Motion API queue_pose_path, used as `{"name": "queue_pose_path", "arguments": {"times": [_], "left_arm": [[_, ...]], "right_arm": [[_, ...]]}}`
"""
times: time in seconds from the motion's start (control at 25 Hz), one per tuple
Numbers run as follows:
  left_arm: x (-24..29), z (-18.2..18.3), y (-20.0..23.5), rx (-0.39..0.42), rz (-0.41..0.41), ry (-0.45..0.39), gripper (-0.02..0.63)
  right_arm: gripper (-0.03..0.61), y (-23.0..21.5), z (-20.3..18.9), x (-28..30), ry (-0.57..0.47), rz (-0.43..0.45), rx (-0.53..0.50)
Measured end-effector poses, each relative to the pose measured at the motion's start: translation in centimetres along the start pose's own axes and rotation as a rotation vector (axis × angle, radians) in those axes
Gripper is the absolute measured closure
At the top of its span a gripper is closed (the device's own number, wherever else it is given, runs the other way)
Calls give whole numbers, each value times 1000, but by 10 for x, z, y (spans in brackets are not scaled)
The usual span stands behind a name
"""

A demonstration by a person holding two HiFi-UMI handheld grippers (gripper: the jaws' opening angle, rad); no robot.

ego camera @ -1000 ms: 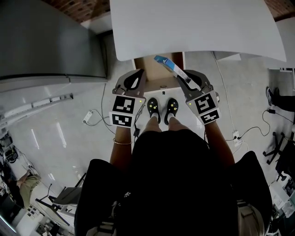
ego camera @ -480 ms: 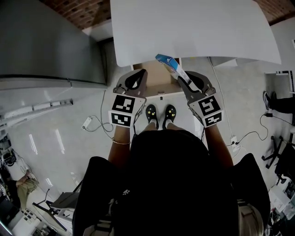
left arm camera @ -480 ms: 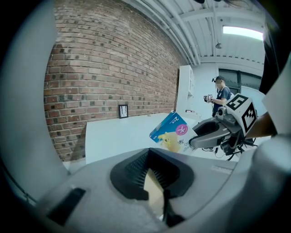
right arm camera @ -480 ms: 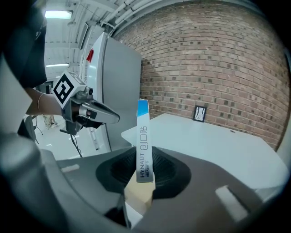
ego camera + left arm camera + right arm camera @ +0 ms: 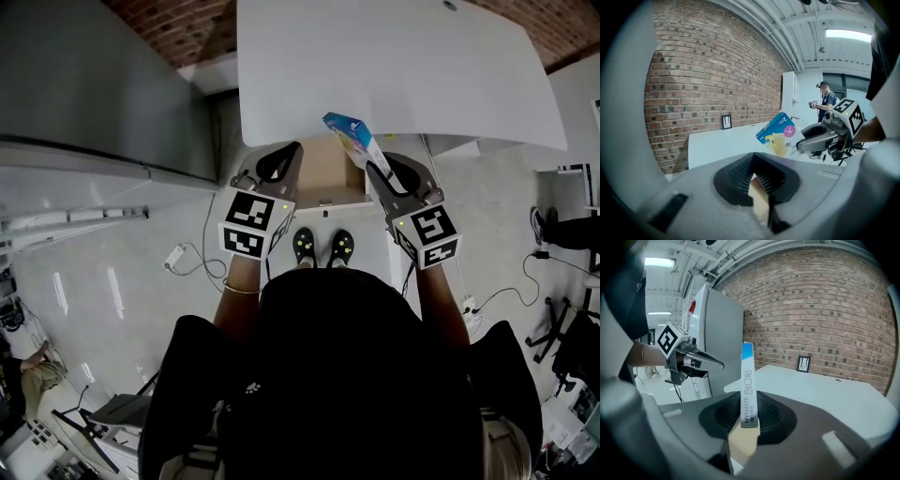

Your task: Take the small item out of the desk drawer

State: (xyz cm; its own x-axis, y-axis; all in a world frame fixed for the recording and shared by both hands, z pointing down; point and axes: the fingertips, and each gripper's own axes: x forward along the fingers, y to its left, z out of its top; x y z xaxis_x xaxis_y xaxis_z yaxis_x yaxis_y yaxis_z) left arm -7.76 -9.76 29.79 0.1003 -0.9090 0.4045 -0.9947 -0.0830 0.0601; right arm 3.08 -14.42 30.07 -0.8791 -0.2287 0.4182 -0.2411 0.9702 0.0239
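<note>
Near the top centre of the head view, the small blue box (image 5: 349, 134) was already out of the open drawer (image 5: 323, 176), pinched by the right gripper (image 5: 373, 171), while the left gripper (image 5: 292, 152) hung beside it with jaws pressed together and empty, so only setting the box down seemed left.

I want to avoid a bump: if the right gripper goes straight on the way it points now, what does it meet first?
Probably the white desk top, and the thin blue-and-white box held in the right gripper would touch it first; depth is unclear.
</note>
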Motion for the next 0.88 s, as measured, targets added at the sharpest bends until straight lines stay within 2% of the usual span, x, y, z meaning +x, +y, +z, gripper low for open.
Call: {"name": "queue_pose_path", "arguments": {"times": [0.4,0.88], "left_arm": [[-5,19,-4,32,-7,-38,614],[-8,20,-6,32,-10,-48,614]], "right_arm": [[477,-4,19,-14,-45,-3,0],[477,-3,25,-17,-63,-4,11]]}}
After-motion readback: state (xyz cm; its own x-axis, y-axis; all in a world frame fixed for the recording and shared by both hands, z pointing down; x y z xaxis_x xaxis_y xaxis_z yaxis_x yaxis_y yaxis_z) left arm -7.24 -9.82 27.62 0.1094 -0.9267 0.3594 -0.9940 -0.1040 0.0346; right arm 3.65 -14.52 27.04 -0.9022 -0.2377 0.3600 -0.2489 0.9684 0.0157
